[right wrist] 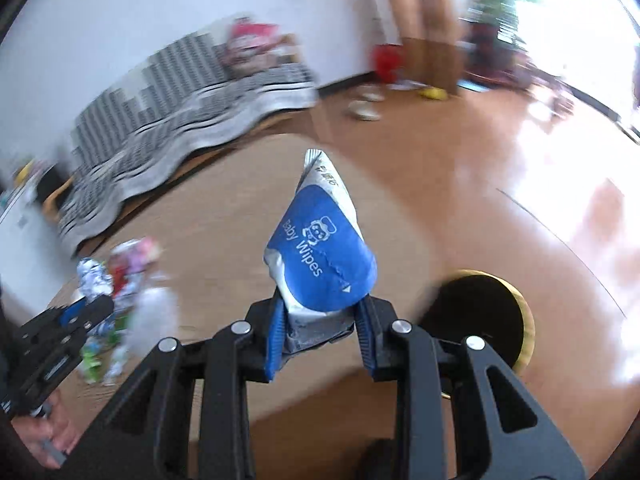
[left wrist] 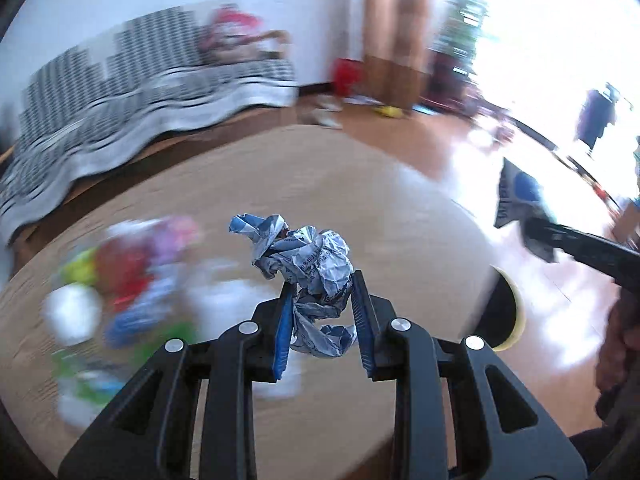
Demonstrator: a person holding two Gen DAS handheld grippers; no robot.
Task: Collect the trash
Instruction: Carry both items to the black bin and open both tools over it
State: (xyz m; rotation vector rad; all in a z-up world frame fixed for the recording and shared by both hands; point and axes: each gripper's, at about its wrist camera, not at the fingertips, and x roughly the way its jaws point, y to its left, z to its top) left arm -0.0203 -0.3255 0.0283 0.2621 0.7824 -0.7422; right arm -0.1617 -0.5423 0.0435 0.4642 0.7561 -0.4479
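Black linkage bars fill the bottom of both views. Left tool (left wrist: 322, 312) is clamped on a crumpled paper ball (left wrist: 308, 268), held above the round wooden tabletop (left wrist: 360, 184). Right tool (right wrist: 320, 332) is clamped on a blue baby wipes pack (right wrist: 320, 256), also in the air. More litter (left wrist: 120, 280) lies blurred on the tabletop. I think the pack is gripped only at its lower edge, so a quick swing may pull it loose. Both tools point forward and slightly down, well apart.
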